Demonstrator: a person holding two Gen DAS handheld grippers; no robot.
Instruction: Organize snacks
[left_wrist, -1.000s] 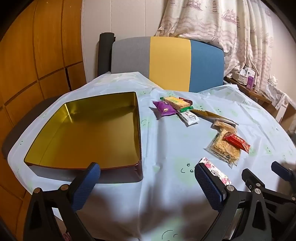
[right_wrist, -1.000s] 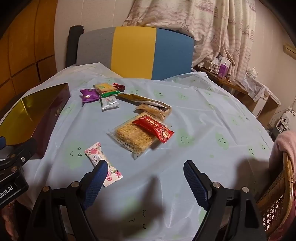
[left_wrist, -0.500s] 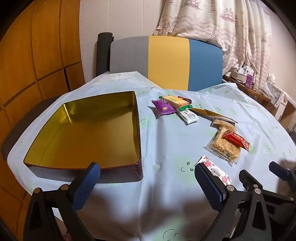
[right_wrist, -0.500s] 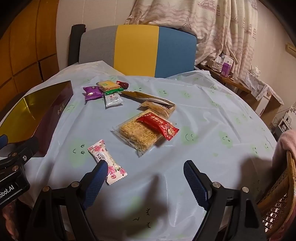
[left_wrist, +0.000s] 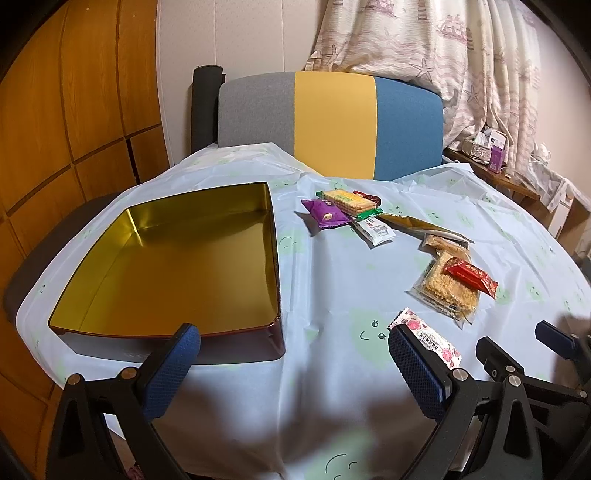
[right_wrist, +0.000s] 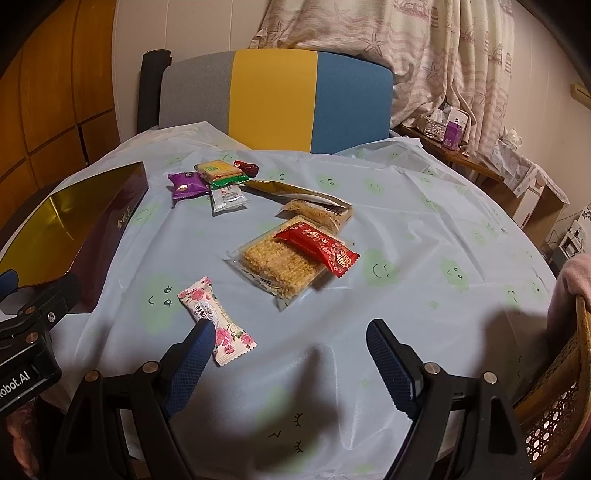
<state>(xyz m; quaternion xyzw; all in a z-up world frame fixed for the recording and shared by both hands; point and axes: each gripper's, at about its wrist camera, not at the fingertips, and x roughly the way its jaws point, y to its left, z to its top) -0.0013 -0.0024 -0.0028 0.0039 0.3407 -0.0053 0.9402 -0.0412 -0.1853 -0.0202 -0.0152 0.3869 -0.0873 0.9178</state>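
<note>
We have eased our right gripper (right_wrist: 290, 341) closer to the flowered candy (right_wrist: 216, 321); its fingers gape empty, like the left gripper's (left_wrist: 293, 356). The snacks stay scattered on the tabletop (right_wrist: 424, 229); the gold tin (left_wrist: 177, 266) holds nothing.

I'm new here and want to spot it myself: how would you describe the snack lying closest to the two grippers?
Start at the gold tin on the pale blue tablecloth, then look toward its near right. There lies the floral-wrapped candy, alone, nearest the right gripper. It is the only white wrapper printed with pink roses.
</note>
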